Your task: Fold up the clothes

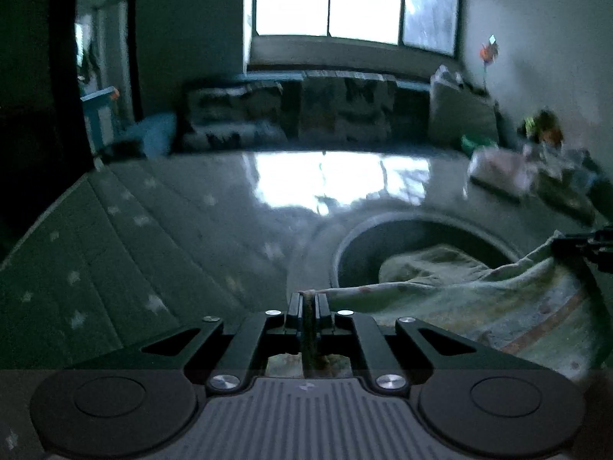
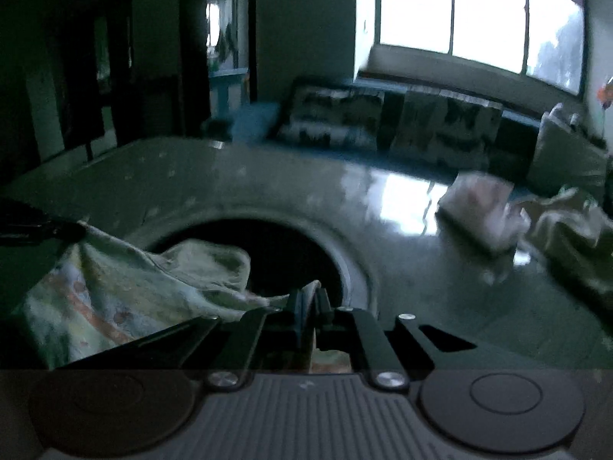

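A pale patterned cloth (image 1: 479, 299) with an orange stripe hangs stretched between both grippers, over a round dark basin (image 1: 417, 237). My left gripper (image 1: 308, 306) is shut on one edge of the cloth, which shows pinched between its jaws. My right gripper (image 2: 308, 303) is shut on the other edge; the cloth (image 2: 126, 291) drapes away to its left. In the left wrist view the right gripper (image 1: 590, 243) shows at the right edge. In the right wrist view the left gripper (image 2: 42, 226) shows at the left edge. Part of the cloth sags into the basin (image 2: 291, 253).
The basin sits on a glossy table (image 1: 237, 207) that reflects a bright window (image 1: 356, 0). A folded pale bundle (image 2: 482, 211) and crumpled clothes (image 2: 574, 230) lie at the table's right. A patterned sofa (image 1: 291, 115) stands beyond the table.
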`<state>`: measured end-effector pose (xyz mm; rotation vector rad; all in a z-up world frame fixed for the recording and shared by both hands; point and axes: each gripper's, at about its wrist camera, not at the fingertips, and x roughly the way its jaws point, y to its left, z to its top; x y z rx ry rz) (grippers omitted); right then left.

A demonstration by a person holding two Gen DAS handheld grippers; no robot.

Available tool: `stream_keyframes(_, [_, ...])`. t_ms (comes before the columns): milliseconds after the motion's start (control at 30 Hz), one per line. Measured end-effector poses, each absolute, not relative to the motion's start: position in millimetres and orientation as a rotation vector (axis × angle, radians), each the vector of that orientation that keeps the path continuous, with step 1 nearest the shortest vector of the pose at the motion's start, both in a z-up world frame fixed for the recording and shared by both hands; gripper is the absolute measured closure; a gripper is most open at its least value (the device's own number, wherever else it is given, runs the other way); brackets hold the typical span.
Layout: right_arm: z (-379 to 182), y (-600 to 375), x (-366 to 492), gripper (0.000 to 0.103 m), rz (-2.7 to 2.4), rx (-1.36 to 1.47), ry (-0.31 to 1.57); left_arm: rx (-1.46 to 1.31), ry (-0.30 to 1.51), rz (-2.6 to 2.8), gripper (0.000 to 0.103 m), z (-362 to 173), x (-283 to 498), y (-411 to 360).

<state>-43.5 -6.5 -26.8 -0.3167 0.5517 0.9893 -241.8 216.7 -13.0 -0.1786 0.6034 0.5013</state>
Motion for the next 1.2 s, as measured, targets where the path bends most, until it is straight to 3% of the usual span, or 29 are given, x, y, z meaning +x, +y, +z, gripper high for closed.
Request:
stream_keyframes(233, [-72.3,14.2,-19.4,0.095,0.959,-0.334,0.635,-0.188,0.687,0.543,0.094,-46.0,-222.7,226.0])
stream_keyframes(300, [-67.1,13.7,-19.8,0.086,0.941,-0.330,0.627,-0.188,0.691,0.545,0.092,-46.4,-222.4,226.4])
stream_keyframes(400, [-54.1,9.9,-25.9,0.082,0.951,-0.319,0.609,-0.192,0.693,0.549,0.086,-44.3,-223.2,226.8])
stream_keyframes(467, [-45.0,7.9,-32.7,0.055,0.965,-0.318,0.592,-0.203,0.686,0.562,0.076,-40.1,-224.9,226.4])
stream_keyframes(500, [-42.2,7.9,-37.3,0.052,0.982,-0.312,0.588,-0.205,0.673,0.563,0.072,-37.2,-227.1,225.5])
stream_keyframes(600, [-35.4,11.1,-54.4,0.049,1.067,-0.301,0.600,-0.203,0.634,0.557,0.059,-25.5,-234.6,218.1])
stream_keyframes(800, [-47.1,41.2,-67.4,0.048,1.152,-0.332,0.678,-0.154,0.575,0.411,0.059,-7.8,-245.5,180.9])
stream_keyframes(1033, [-64.2,62.0,-54.7,0.048,1.108,-0.314,0.748,-0.111,0.618,0.231,0.059,-23.6,-238.4,145.2])
stream_keyframes(1200, [-67.8,73.2,-54.2,0.037,1.073,-0.318,0.743,-0.085,0.645,0.143,0.059,-35.1,-228.7,126.8])
